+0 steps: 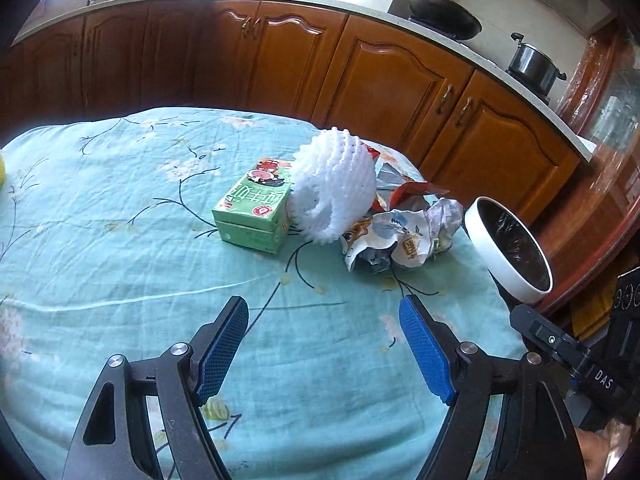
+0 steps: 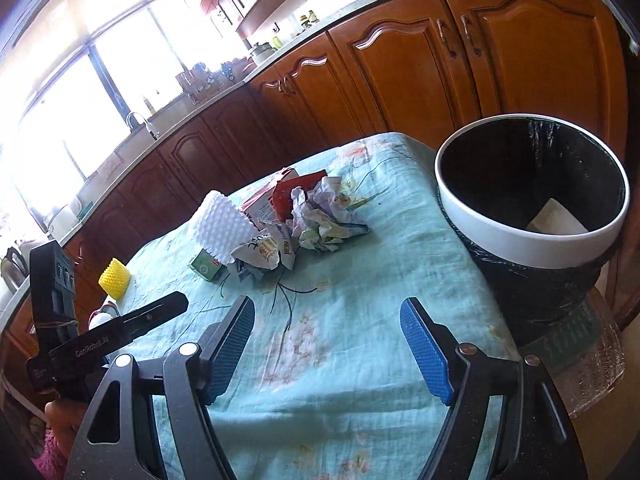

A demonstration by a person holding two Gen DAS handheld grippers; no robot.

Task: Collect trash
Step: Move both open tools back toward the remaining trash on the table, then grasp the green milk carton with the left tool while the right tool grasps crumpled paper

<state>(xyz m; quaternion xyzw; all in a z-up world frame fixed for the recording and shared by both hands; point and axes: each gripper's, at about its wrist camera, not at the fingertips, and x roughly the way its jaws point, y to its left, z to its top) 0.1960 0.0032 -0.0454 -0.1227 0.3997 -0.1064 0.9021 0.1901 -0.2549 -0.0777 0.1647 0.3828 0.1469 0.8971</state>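
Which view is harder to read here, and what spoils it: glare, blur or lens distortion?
Right wrist view: the window is blown out white, washing out the upper left, and the countertop bends strongly. Left wrist view: evenly lit, the white foam net and green carton sharp; only fisheye curving and dark corners.

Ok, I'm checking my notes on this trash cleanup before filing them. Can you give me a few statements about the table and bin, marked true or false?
1. Both the left hand-held gripper and the right hand-held gripper are empty. True.
2. The green carton lies inside the trash bin. False: it lies on the tablecloth, beside the white foam net.
3. The trash bin has a black liner. True.
4. The crumpled wrappers are held in the right hand-held gripper. False: they lie on the tablecloth.
5. The yellow foam net sits apart from the pile. True.
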